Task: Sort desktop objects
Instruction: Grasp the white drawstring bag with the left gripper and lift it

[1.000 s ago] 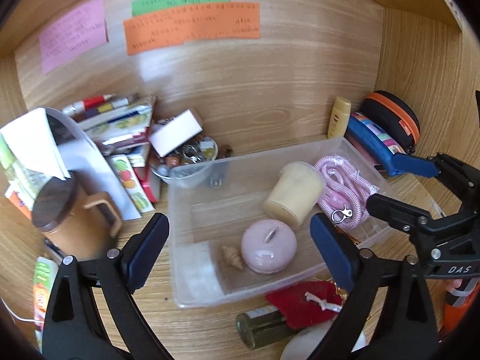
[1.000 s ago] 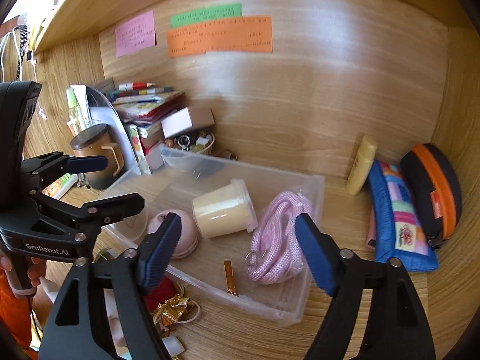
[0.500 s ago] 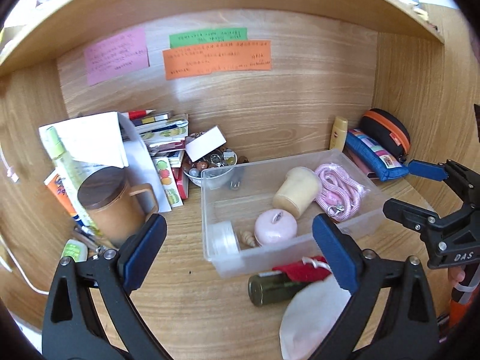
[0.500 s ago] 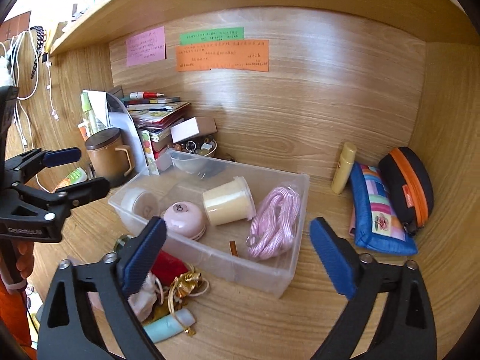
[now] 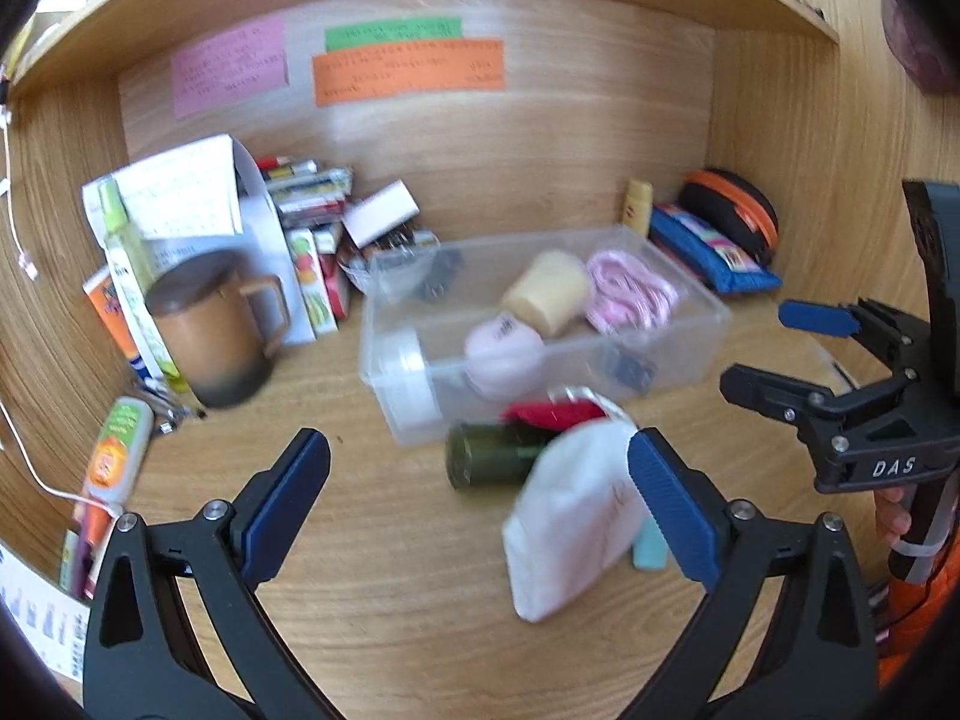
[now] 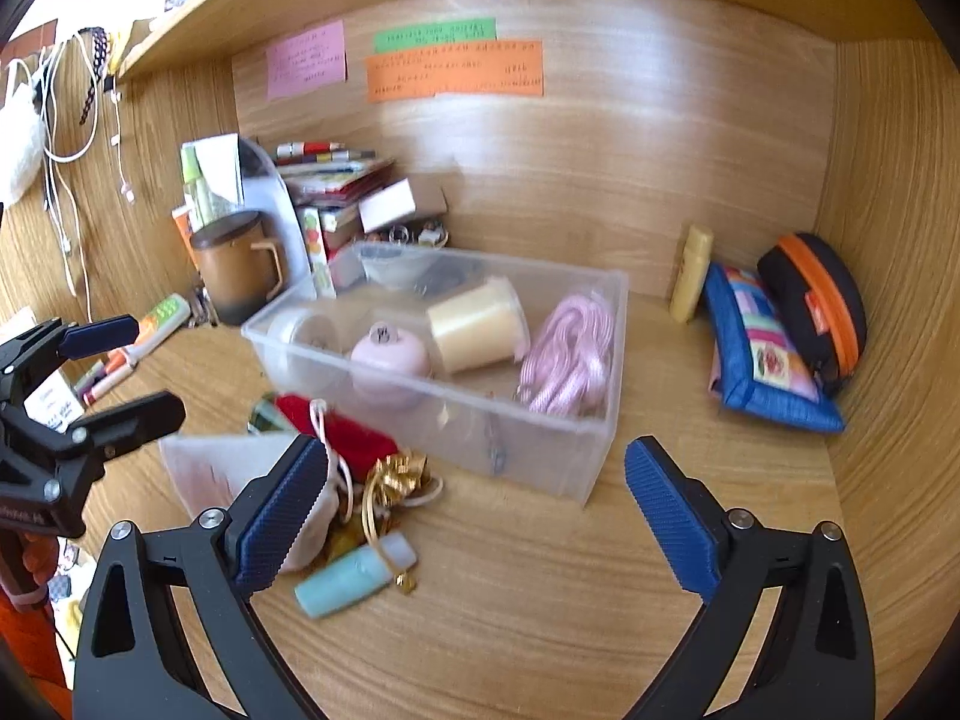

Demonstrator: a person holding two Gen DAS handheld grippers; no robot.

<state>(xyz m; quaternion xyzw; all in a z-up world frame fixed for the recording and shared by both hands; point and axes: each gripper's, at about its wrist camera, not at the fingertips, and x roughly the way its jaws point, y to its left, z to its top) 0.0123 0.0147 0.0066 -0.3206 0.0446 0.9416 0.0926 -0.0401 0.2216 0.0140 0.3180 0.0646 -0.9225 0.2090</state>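
Note:
A clear plastic bin (image 5: 690, 348) (image 6: 594, 450) on the wooden desk holds a cream cup (image 5: 546, 293) (image 6: 477, 324), a pink rope (image 5: 630, 294) (image 6: 567, 354), a pink round case (image 5: 504, 351) (image 6: 390, 357) and a white tape roll (image 5: 408, 375). In front of it lie a dark green bottle (image 5: 486, 462), a red pouch (image 6: 348, 438), a white pouch (image 5: 570, 522) (image 6: 210, 468), a gold ribbon (image 6: 399, 480) and a teal tube (image 6: 348, 582). My left gripper (image 5: 480, 504) is open and empty above the desk before the bottle. My right gripper (image 6: 474, 510) is open and empty in front of the bin.
A brown lidded mug (image 5: 210, 330), papers and books (image 5: 312, 222) stand at the back left. A yellow bottle (image 6: 690, 282), a blue patchwork pouch (image 6: 762, 354) and a black-orange case (image 6: 816, 306) lie at the back right. Pens and a green-orange tube (image 5: 117, 450) lie far left.
Both grippers have pulled back from the bin toward the desk's front, staying open. The loose items in front of the bin now show in full.

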